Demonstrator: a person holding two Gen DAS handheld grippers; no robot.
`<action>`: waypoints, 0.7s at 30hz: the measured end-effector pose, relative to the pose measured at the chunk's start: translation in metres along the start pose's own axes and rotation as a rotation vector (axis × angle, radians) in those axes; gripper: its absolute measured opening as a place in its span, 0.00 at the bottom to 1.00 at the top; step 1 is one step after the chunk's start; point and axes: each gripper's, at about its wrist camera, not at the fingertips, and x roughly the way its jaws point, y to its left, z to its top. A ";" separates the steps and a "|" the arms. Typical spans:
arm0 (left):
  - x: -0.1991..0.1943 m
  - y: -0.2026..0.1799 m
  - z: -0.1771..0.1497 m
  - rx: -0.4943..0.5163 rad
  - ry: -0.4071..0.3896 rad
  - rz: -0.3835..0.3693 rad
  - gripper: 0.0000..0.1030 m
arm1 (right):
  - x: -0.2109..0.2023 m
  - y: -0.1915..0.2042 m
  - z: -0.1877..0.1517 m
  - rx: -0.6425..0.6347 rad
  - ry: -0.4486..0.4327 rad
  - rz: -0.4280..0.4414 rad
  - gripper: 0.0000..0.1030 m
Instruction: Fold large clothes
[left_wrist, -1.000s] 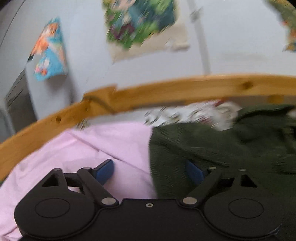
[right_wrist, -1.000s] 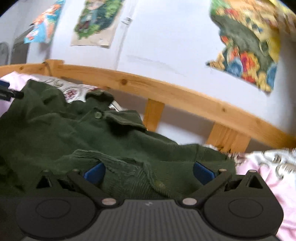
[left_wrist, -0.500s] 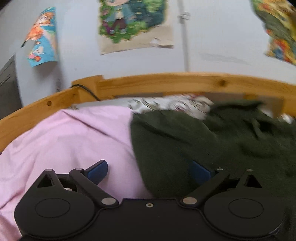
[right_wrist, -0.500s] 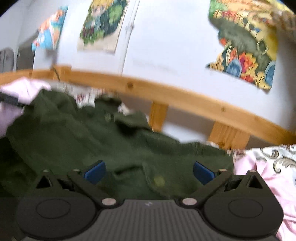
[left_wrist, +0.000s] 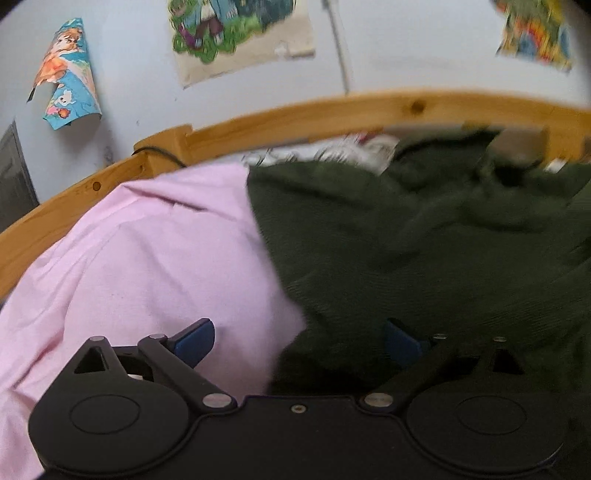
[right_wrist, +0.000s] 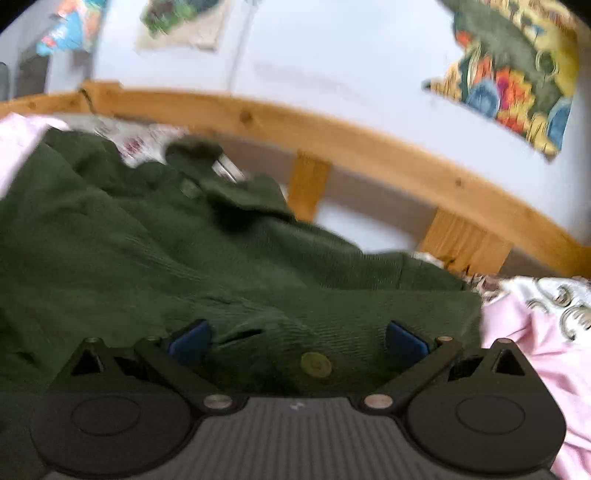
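Note:
A dark green corduroy shirt (left_wrist: 424, 251) lies rumpled on a pink bed sheet (left_wrist: 147, 266). My left gripper (left_wrist: 299, 338) is open and hovers over the shirt's left edge, its left finger over the sheet and its right finger over the fabric. In the right wrist view the shirt (right_wrist: 184, 251) fills the left and middle, collar toward the rail. My right gripper (right_wrist: 295, 338) is open just above a folded part of the shirt with a brass button (right_wrist: 316, 364) between the fingers.
A wooden bed rail (left_wrist: 295, 118) curves along the far side and also shows in the right wrist view (right_wrist: 369, 151). Behind it is a white wall with posters (right_wrist: 509, 70). A patterned white cloth (right_wrist: 561, 306) and pink sheet (right_wrist: 535, 354) lie at the right.
Both grippers have moved nearer and lower over the shirt, with the views shifting slightly. Both stay open. The shirt looks more spread toward the rail.

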 end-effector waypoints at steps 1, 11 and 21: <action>-0.008 -0.002 -0.002 -0.007 -0.020 -0.033 0.98 | -0.010 0.003 -0.002 -0.024 -0.012 0.006 1.00; 0.020 -0.005 -0.024 0.034 0.151 -0.001 0.91 | 0.003 -0.014 -0.045 0.096 0.112 -0.003 1.00; 0.000 0.006 0.058 -0.002 -0.087 -0.133 0.99 | -0.017 -0.024 0.037 0.137 -0.080 0.118 1.00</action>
